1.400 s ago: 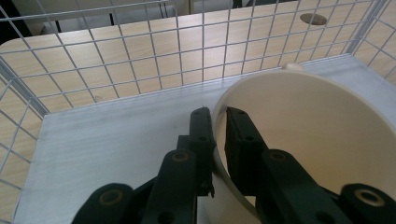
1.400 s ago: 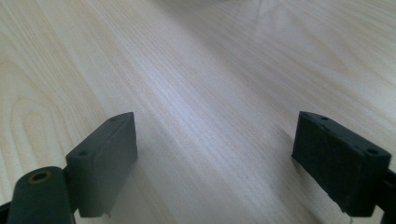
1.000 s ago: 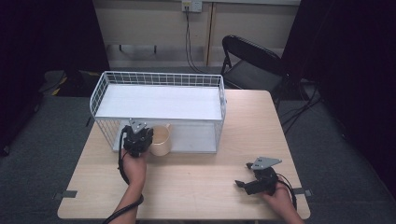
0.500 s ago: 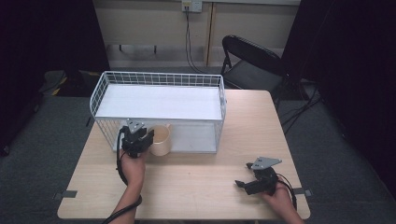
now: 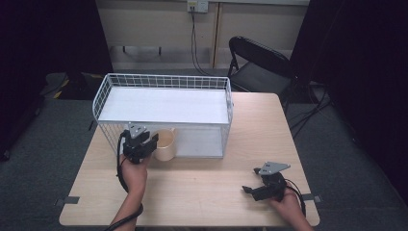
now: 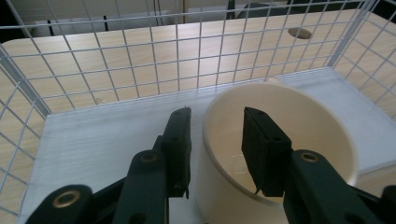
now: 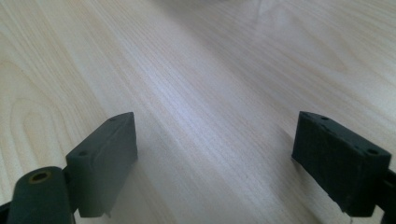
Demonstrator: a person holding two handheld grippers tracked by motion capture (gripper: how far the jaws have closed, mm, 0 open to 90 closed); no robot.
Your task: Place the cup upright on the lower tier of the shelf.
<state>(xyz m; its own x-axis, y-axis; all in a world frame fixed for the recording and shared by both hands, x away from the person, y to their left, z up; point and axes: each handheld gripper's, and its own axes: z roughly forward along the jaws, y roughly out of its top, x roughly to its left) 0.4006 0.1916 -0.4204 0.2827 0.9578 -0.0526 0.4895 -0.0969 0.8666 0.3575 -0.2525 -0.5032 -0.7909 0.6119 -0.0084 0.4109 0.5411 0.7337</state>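
The desk [image 5: 202, 192] is a light wooden one, and most of its far half is taken by the white wire basket [image 5: 163, 82], which stands open on the side that faces me and has a white floor inside. At the near left corner of the basket stands the cream cup [image 5: 164, 144], upright, at the front edge of that floor and next to the wire wall. My left gripper [image 5: 144, 144] is at the cup's left side, and in the left gripper view I see its wall [image 6: 210, 154] between my two jaws, one jaw outside and one inside the cup [image 6: 280, 135]. These jaws have just been opening: a second ago they were pressed close together on the wall, and now there is a small gap on both sides, so the cup is released and stands by itself. I think this means the placing of the cup in the basket is finished, and what remains for this hand is to lift away without knocking the rim. My right gripper [image 5: 255, 190] rests near the near right corner of the desk, well apart from the basket, its jaws spread wide over bare wood [image 7: 210, 93] and holding nothing.
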